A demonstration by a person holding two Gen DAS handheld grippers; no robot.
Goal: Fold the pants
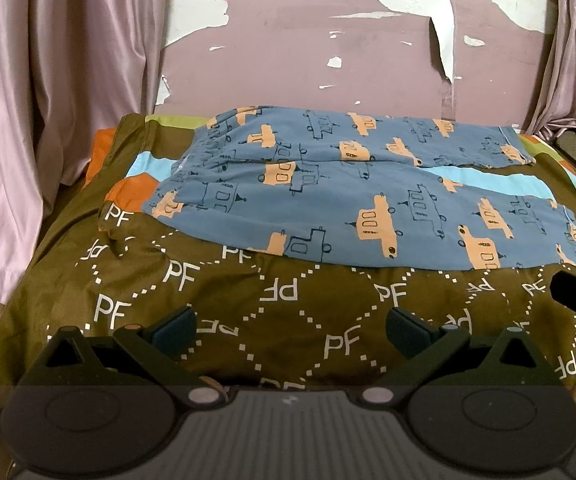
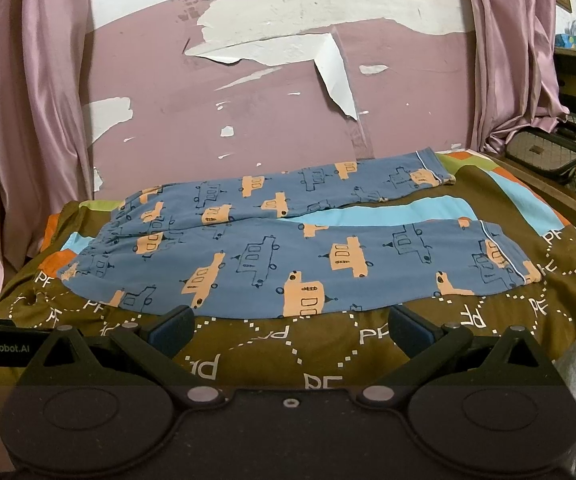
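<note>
Blue pants (image 1: 352, 200) (both legs spread rightward) lie flat on the brown bedspread (image 1: 271, 320), while the left gripper (image 1: 290, 330) and right gripper (image 2: 290, 330) hover spread wide, gripping nothing.

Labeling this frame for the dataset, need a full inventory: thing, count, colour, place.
pants: 1, blue with orange vehicle print, laid flat on the bed, legs spread apart, waistband to the left
bedspread: 1, brown with white PF lettering plus orange, light blue and green patches, under the pants
curtains: 2, pink, either side of the wall
wall: 1, pink with white peeled patches, behind the bed
bag: 1, dark checked, far right beside the bed
left gripper: 1, black, open, above bedspread
right gripper: 1, black, open, near pants' front edge
</note>
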